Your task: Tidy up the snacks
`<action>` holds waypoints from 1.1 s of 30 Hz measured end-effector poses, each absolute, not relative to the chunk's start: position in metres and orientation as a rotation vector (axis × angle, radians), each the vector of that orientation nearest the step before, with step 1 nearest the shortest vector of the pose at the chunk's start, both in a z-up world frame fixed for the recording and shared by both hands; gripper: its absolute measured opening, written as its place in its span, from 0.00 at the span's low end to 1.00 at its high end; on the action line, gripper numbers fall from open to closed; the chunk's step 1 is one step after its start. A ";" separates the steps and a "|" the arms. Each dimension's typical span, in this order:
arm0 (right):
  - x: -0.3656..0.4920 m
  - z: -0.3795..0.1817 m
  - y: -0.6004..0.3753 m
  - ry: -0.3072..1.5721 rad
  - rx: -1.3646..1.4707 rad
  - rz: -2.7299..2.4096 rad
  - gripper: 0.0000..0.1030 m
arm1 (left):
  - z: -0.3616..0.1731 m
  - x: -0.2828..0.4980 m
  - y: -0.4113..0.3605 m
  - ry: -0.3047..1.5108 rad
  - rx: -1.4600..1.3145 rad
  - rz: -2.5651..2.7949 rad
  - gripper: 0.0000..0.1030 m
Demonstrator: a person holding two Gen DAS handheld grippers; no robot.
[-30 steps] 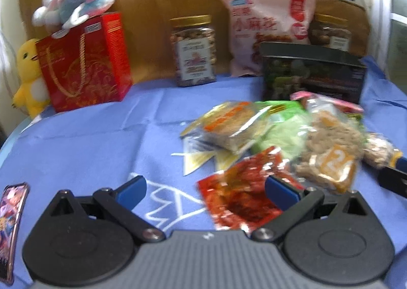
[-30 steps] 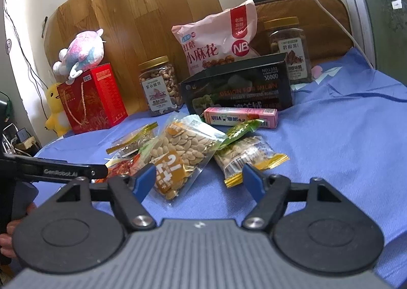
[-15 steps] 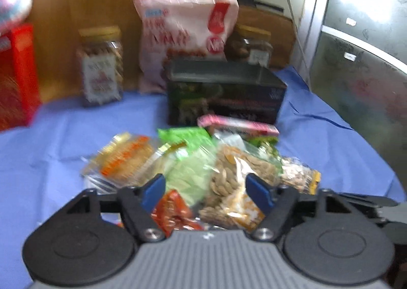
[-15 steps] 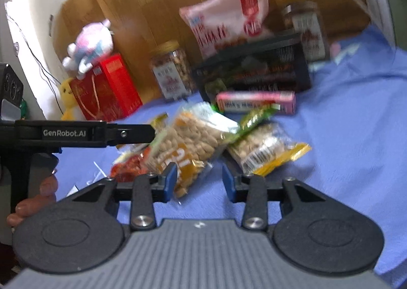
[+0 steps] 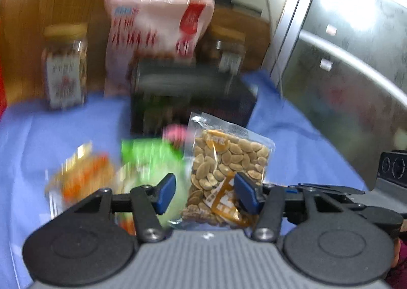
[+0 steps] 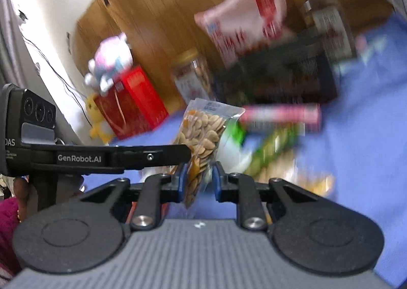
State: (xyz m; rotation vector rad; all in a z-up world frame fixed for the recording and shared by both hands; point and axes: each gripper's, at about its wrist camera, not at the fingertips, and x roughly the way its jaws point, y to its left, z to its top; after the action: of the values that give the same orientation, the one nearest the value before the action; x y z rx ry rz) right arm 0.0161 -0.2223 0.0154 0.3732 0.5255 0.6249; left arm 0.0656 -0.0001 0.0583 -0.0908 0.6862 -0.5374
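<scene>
A clear packet of pale seeds (image 6: 203,136) with an orange label is held upright off the blue cloth. My right gripper (image 6: 197,182) is shut on its lower edge. In the left wrist view the same seed packet (image 5: 226,172) stands between the fingers of my left gripper (image 5: 204,193), which is open around it; I cannot tell whether the pads touch it. Other snack packets lie on the cloth: an orange one (image 5: 81,177), a green one (image 5: 150,159) and a pink bar (image 6: 279,114).
A dark box (image 5: 188,100) stands behind the packets, with a big pink bag (image 5: 155,34) and two nut jars (image 5: 66,65) at the wooden back wall. A red box (image 6: 132,103) with plush toys is at the left. The left gripper's body (image 6: 96,156) crosses the right wrist view.
My right gripper has shut on the seed packet and lifted it off the pile. My left gripper swung right and now sits around the raised packet, its fingers narrower than before.
</scene>
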 end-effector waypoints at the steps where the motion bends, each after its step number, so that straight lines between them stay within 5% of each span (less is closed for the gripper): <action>1: 0.024 0.025 -0.225 0.493 0.348 0.616 0.24 | 0.067 0.074 -0.004 0.667 -0.092 -0.532 0.49; 6: 0.088 0.057 -0.241 0.383 0.294 0.549 0.24 | 0.098 0.139 -0.031 0.590 -0.097 -0.498 0.49; 13: 0.168 0.040 -0.246 0.427 0.227 0.438 0.25 | 0.074 0.226 -0.063 0.680 -0.097 -0.431 0.49; 17: 0.177 0.027 -0.248 0.434 0.200 0.391 0.29 | 0.058 0.240 -0.064 0.726 -0.129 -0.401 0.61; 19: 0.171 0.031 -0.247 0.414 0.179 0.374 0.31 | 0.058 0.239 -0.061 0.719 -0.135 -0.384 0.74; 26: 0.117 0.045 -0.266 0.305 0.208 0.459 0.36 | 0.089 0.187 -0.012 0.646 -0.210 -0.446 0.74; 33: 0.096 0.015 -0.257 0.481 0.061 0.440 0.37 | 0.068 0.108 0.049 0.662 -0.269 -0.388 0.74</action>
State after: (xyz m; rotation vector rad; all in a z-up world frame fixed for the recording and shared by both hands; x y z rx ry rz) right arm 0.0965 -0.2565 0.0149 0.0609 0.4814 0.4399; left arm 0.1080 0.0486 0.0676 -0.2694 0.6616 -0.3884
